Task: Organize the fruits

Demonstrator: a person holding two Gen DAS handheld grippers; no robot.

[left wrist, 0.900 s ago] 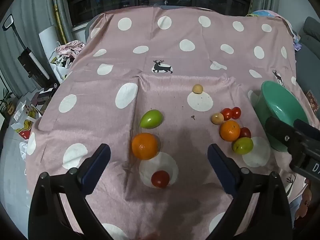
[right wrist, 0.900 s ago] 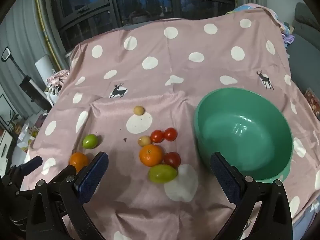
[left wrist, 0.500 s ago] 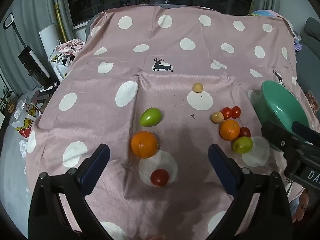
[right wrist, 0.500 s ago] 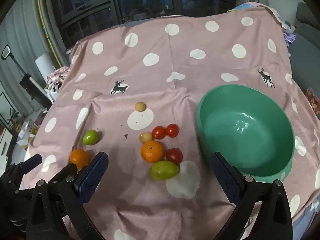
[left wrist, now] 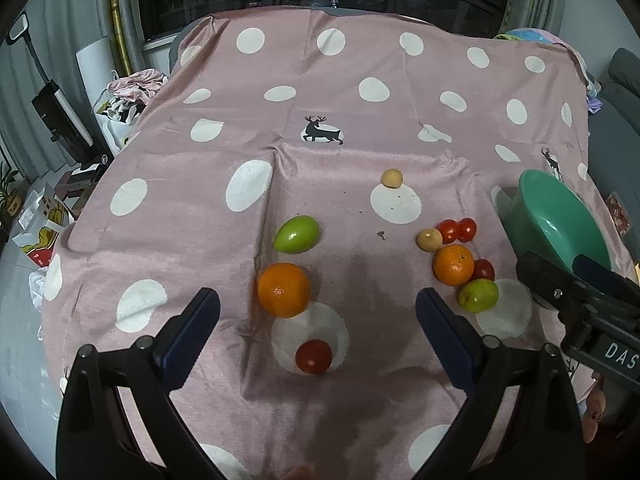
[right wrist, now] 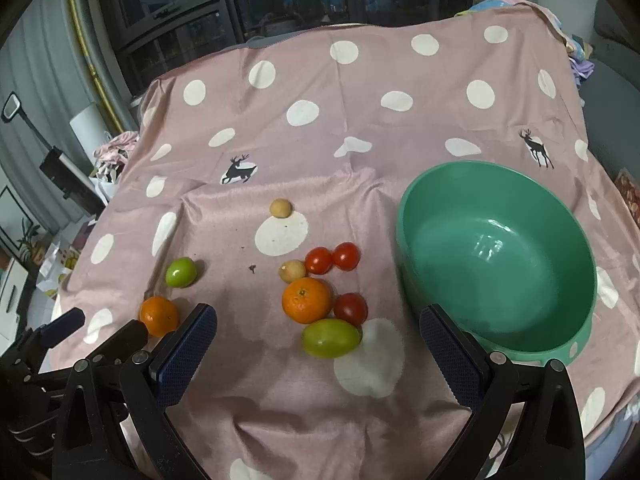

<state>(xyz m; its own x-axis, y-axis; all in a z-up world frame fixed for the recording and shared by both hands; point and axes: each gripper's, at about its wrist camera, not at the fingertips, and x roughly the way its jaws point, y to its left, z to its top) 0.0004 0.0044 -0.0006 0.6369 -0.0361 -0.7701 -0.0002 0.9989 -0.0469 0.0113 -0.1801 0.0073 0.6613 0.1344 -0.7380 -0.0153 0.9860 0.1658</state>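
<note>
Fruit lies loose on the cloth (left wrist: 360,128); the bowl (right wrist: 496,256) at right is empty. Both my grippers (left wrist: 318,314) (right wrist: 318,330) hang open, holding nothing. I judge the near tomato (left wrist: 314,356) first: straddle it squarely, close gently, avoid bruising.

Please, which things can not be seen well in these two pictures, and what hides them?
- Bowl: left wrist view, its near side is covered by the right gripper body.
- Lone tomato: absent from the right wrist view, where the left gripper stands.
- Dark speck: too small to identify.
- Left orange: right wrist view, its lower edge is behind the finger.
</note>
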